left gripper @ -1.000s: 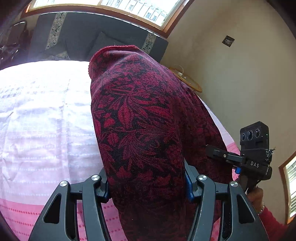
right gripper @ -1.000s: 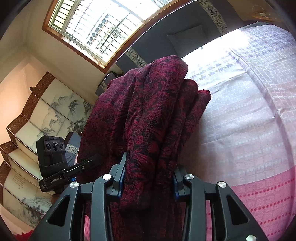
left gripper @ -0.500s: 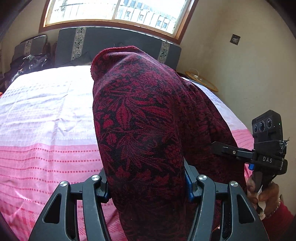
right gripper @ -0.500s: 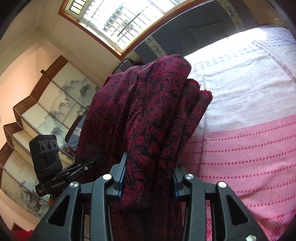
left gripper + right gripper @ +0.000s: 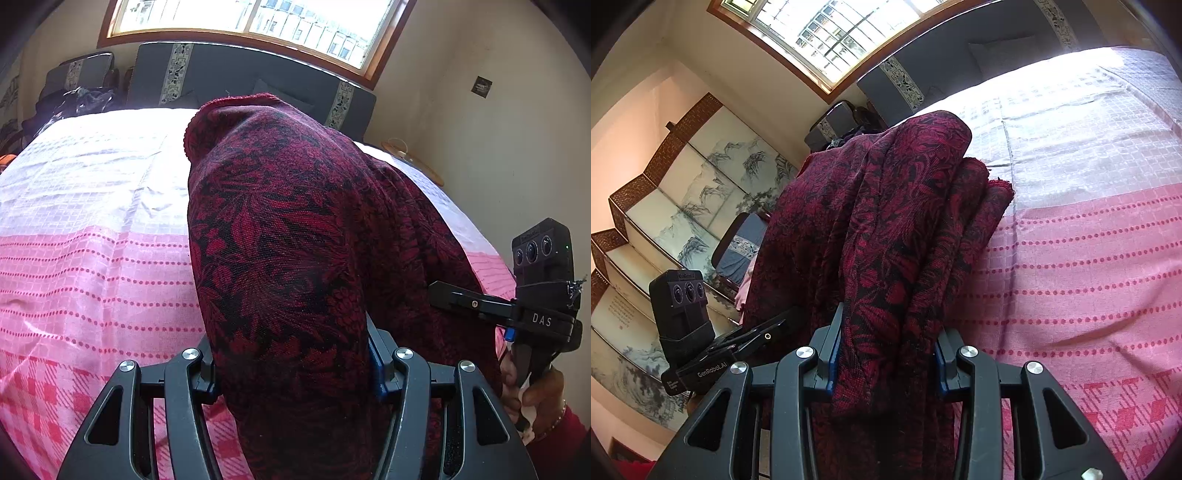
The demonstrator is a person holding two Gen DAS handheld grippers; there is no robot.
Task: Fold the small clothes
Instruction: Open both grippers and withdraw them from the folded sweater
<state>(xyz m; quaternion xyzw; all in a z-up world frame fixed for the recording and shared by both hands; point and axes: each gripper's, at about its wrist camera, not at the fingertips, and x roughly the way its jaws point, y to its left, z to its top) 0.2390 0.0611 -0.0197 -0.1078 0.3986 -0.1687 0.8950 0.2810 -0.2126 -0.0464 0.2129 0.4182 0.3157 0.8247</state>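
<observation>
While tilted down over the bed [image 5: 92, 258], left tool [image 5: 291, 365] and right tool [image 5: 886, 350] each clamped on bunched red garment [image 5: 288, 240].

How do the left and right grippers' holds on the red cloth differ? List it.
The left gripper clamps a broad, smooth, rounded fold of the red cloth; the right gripper pinches a narrower bunch with several pleats. The left's jaws stand wider apart than the right's. Both are shut on the same cloth, above the pink bedspread.

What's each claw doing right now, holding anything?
Left claw: shut on the red patterned cloth, bunched between its fingers.
Right claw: shut on the same cloth, a thinner bunch of folds.
</observation>
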